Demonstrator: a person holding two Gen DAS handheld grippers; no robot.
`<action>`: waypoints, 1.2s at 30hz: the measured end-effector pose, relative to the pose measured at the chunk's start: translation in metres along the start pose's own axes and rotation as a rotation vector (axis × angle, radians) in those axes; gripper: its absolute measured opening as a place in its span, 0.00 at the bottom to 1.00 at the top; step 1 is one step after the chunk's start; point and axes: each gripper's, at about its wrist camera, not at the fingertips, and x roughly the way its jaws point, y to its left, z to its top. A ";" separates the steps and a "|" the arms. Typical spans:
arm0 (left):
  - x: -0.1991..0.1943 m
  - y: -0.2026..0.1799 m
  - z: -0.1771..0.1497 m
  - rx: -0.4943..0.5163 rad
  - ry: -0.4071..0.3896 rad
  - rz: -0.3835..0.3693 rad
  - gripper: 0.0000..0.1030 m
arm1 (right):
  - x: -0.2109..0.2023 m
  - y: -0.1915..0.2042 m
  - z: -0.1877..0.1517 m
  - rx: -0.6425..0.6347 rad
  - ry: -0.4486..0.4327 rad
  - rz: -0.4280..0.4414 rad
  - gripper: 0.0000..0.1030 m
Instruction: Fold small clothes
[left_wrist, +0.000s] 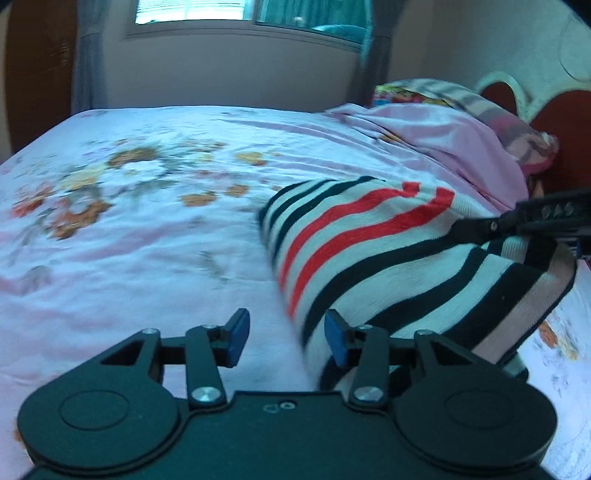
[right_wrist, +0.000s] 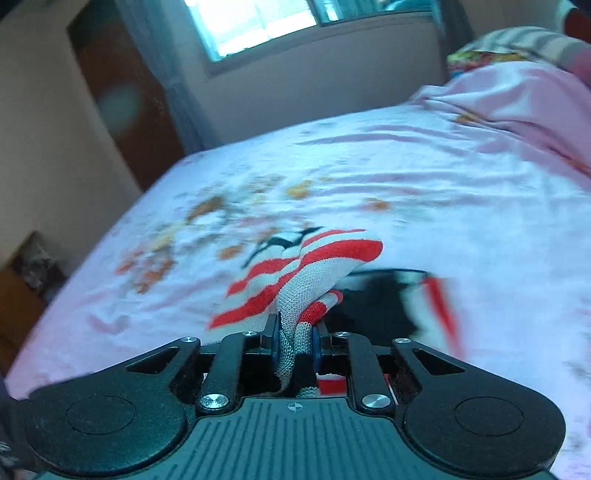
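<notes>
A small knit garment (left_wrist: 369, 251) with white, black and red stripes lies on the bed (left_wrist: 147, 229), lifted at its right side. My left gripper (left_wrist: 286, 332) is open, its blue pads apart just above the sheet at the garment's near left edge, holding nothing. My right gripper (right_wrist: 294, 332) is shut on a bunched fold of the striped garment (right_wrist: 314, 266) and holds it up off the bed. The right gripper also shows in the left wrist view (left_wrist: 517, 221), at the garment's right edge.
The bed has a pink floral sheet (right_wrist: 424, 177). A pink blanket and pillows (left_wrist: 461, 129) are heaped at the far right by a red and white headboard (left_wrist: 554, 110). A window (left_wrist: 240, 14) and wall lie beyond; a wooden door (right_wrist: 122, 110) stands at left.
</notes>
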 end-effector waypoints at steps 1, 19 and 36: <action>0.005 -0.008 -0.002 0.012 0.011 -0.007 0.43 | 0.001 -0.008 -0.003 0.000 0.005 -0.035 0.16; 0.026 -0.051 0.007 0.105 0.062 -0.048 0.55 | -0.016 -0.028 -0.024 -0.014 -0.029 -0.148 0.33; 0.038 -0.056 0.016 0.072 0.049 -0.089 0.68 | -0.016 -0.050 -0.031 0.087 -0.058 -0.160 0.65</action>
